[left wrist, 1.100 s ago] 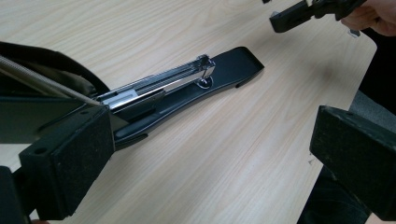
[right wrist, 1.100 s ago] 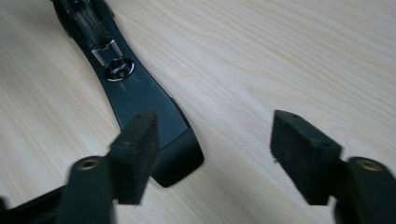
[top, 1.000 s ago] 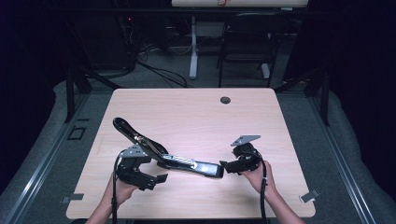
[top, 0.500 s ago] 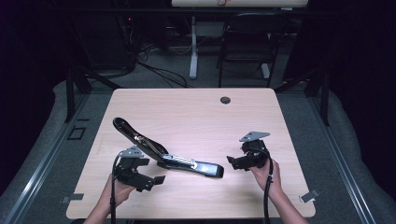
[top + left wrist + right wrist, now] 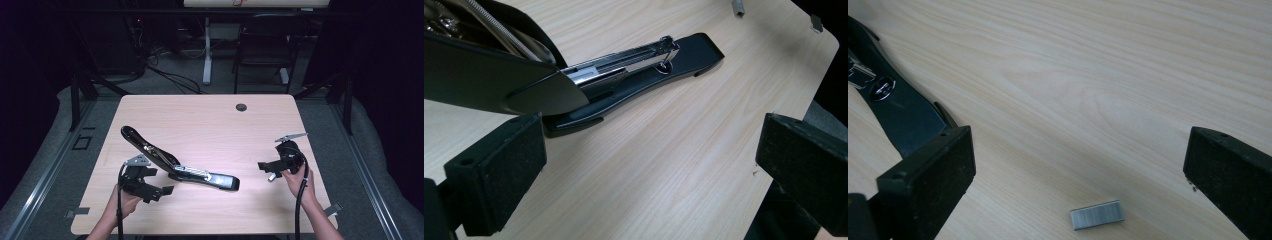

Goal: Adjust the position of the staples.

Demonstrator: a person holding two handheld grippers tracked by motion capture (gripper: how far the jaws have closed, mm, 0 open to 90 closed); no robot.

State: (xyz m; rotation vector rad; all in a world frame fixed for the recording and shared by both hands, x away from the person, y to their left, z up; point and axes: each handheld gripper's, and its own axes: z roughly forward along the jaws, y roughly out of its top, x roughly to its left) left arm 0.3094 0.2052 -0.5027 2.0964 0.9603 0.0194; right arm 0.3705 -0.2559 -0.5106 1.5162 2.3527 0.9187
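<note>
While dark floor, cables and a chair frame ring it, the pale wood table (image 5: 210, 125) carries little. Held low at the near edge, the left gripper (image 5: 150, 189) has its jaws spread wide with nothing between them; a black stapler (image 5: 180, 167) swung open lies just ahead of it, its raised top arm close above the left jaw. Well apart from it, the right gripper (image 5: 264, 166) points toward the stapler's base, jaws likewise parted and holding nothing, with a small strip of staples (image 5: 1097, 214) lying on the wood between them, touching neither.
</note>
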